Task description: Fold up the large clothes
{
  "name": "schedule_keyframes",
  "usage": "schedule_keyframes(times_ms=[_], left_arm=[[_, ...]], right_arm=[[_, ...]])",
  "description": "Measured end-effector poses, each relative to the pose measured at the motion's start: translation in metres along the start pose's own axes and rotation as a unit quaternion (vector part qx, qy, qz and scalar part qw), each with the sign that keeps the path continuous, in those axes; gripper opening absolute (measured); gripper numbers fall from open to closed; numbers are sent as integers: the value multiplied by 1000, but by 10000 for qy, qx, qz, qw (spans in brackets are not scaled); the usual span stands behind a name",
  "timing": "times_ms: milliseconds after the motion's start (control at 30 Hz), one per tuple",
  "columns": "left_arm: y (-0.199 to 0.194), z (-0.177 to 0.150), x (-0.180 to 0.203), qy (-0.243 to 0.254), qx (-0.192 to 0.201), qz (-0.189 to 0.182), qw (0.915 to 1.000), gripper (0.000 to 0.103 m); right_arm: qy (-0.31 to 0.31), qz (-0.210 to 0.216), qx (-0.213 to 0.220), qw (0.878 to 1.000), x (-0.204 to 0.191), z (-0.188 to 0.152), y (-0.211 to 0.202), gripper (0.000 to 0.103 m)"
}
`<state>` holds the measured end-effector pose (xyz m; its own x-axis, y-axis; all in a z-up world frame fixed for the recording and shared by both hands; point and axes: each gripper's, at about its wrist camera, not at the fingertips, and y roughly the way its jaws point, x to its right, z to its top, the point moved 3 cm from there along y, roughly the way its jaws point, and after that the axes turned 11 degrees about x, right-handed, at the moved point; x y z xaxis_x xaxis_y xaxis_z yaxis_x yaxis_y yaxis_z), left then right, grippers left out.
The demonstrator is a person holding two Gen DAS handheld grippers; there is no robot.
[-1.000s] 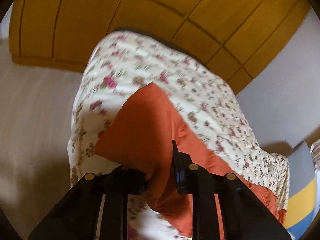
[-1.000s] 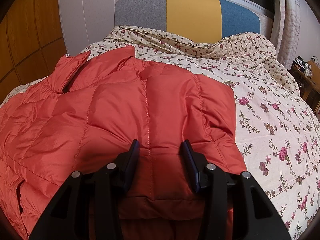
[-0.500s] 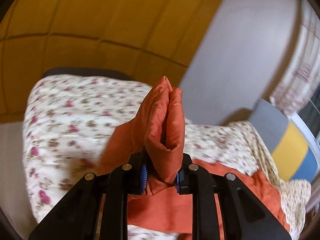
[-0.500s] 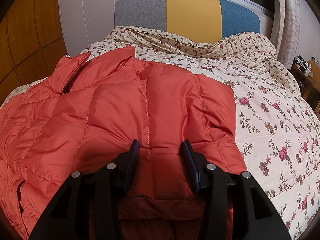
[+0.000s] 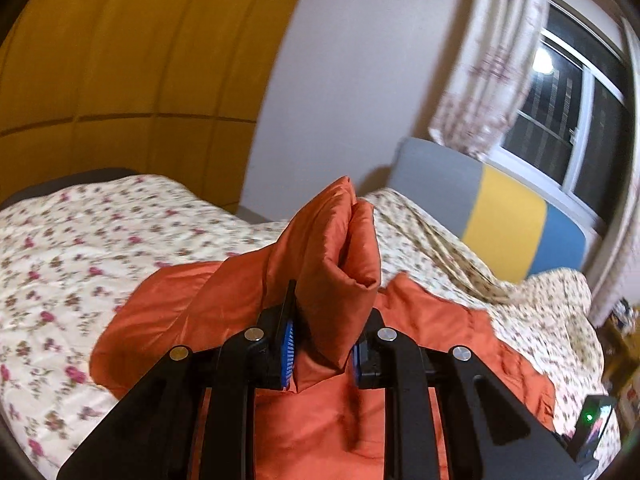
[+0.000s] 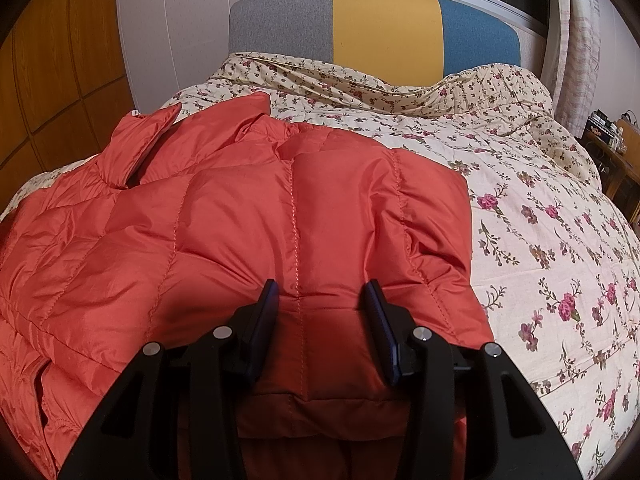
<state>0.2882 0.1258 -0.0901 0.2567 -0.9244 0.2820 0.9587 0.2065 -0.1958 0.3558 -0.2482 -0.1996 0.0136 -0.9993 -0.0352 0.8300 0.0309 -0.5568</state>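
An orange-red quilted down jacket (image 6: 248,216) lies spread on the floral bedspread (image 6: 552,240). My left gripper (image 5: 324,344) is shut on a folded sleeve end of the jacket (image 5: 340,248) and holds it raised above the rest of the garment (image 5: 432,320). My right gripper (image 6: 322,320) is open, its fingers resting on either side of a padded panel near the jacket's near edge, pressing on it without pinching.
The bed has a grey, yellow and blue headboard (image 6: 380,32) under a window (image 5: 568,120) with curtains. Wooden wardrobe panels (image 5: 120,60) stand at the left. A side table with small items (image 6: 612,132) is at the right of the bed.
My left gripper has lifted the sleeve end and swung to the right toward the headboard. The right gripper and the jacket under it have stayed still.
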Motion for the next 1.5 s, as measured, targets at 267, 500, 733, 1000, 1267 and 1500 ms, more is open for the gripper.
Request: schedule_keyframes(times_ms=[267, 500, 733, 1000, 1267, 1500], left_arm=[[5, -24, 86, 565, -27, -699, 9960, 21], [15, -62, 136, 973, -384, -1229, 9869, 21], [26, -101, 157, 1115, -901, -1642, 9759, 21], [45, -137, 164, 1092, -1599, -1951, 9615, 22], [32, -145, 174, 1102, -1666, -2605, 9446, 82], [6, -119, 138, 641, -1644, -2619, 9488, 82]], right_arm=[[6, 4, 1, 10000, 0, 0, 0, 45], [16, 11, 1, 10000, 0, 0, 0, 45], [17, 11, 0, 10000, 0, 0, 0, 45], [18, 13, 2, 10000, 1, 0, -1, 45], [20, 16, 0, 10000, 1, 0, -1, 45], [24, 17, 0, 10000, 0, 1, 0, 45]])
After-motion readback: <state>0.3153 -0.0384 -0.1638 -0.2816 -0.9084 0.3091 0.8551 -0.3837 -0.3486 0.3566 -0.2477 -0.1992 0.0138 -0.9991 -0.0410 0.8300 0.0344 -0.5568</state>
